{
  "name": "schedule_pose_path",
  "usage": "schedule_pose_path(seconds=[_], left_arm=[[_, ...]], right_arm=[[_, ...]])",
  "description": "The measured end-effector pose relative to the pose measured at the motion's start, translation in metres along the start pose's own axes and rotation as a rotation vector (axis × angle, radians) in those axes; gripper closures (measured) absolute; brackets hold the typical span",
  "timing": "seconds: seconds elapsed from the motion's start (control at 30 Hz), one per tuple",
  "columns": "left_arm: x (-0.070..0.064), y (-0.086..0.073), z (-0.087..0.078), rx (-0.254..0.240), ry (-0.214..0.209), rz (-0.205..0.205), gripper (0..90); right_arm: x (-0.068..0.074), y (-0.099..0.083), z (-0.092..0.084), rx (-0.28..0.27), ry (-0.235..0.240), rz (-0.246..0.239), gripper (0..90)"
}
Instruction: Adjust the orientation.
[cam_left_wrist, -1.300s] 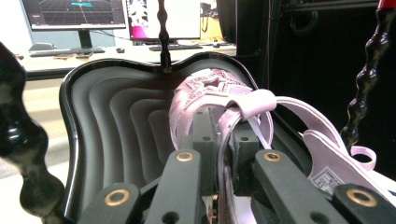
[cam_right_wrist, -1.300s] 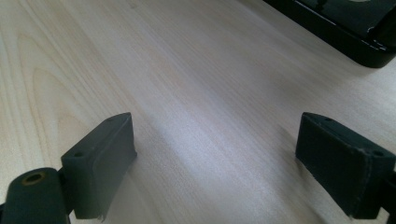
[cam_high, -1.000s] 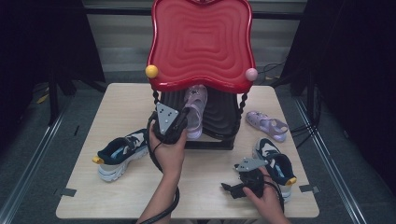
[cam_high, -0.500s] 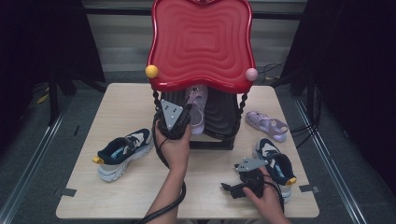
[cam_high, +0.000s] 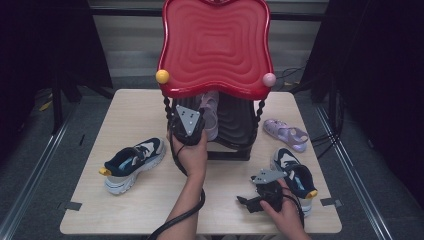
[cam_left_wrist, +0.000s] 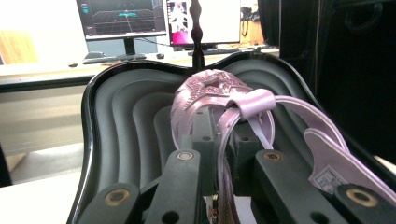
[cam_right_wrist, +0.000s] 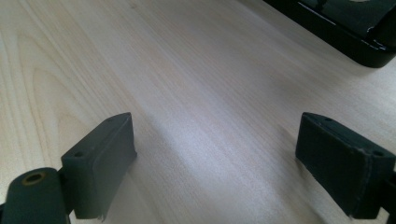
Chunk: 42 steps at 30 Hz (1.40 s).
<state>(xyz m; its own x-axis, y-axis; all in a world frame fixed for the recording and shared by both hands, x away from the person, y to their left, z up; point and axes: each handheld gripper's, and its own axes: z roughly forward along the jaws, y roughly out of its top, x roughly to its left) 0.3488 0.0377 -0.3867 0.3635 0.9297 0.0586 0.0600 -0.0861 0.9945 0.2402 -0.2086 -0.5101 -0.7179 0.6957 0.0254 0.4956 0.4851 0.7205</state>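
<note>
Two grippers work at the wooden table (cam_high: 140, 115), and each view adds its own detail. From the high view you see your left gripper (cam_high: 196, 131) reaching under the red wavy top (cam_high: 216, 47) of the two-tier rack, where the pink sandal (cam_high: 209, 114) lies on the black lower shelf (cam_high: 235, 125); your left forearm runs straight up from the near edge, hand wrapped round the gripper body. Along the left gripper's jaws you see what the red top hides from above: the jaws are pinched on the sandal's strap (cam_left_wrist: 224, 116), with the jewelled front (cam_left_wrist: 208, 86) resting on the ribbed black shelf (cam_left_wrist: 126, 116). Your right gripper (cam_high: 246, 202) lies low near the table's front edge, pointing leftward, hand behind it just beside a navy sneaker (cam_high: 296, 176). Its own view shows both jaws spread wide over bare wood (cam_right_wrist: 196, 93), nothing between them. A second navy sneaker (cam_high: 131, 161) and another pink sandal (cam_high: 286, 134) lie apart on the table.
</note>
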Motion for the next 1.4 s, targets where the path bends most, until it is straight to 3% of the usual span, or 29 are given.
schedule_pose_path(seconds=[0.5,0.9,1.4], left_arm=[[-0.001,-0.008,0.025,0.005,0.066,0.008,84.1],[-0.002,-0.002,0.034,0.018,0.081,0.018,83.9],[-0.003,-0.007,0.036,0.025,0.081,0.025,83.6]], right_arm=[[0.0,0.0,0.0,0.001,0.0,-0.002,11.1],[0.0,0.0,0.0,0.001,0.0,-0.003,11.1],[0.0,0.0,0.0,0.001,0.0,-0.002,11.1]])
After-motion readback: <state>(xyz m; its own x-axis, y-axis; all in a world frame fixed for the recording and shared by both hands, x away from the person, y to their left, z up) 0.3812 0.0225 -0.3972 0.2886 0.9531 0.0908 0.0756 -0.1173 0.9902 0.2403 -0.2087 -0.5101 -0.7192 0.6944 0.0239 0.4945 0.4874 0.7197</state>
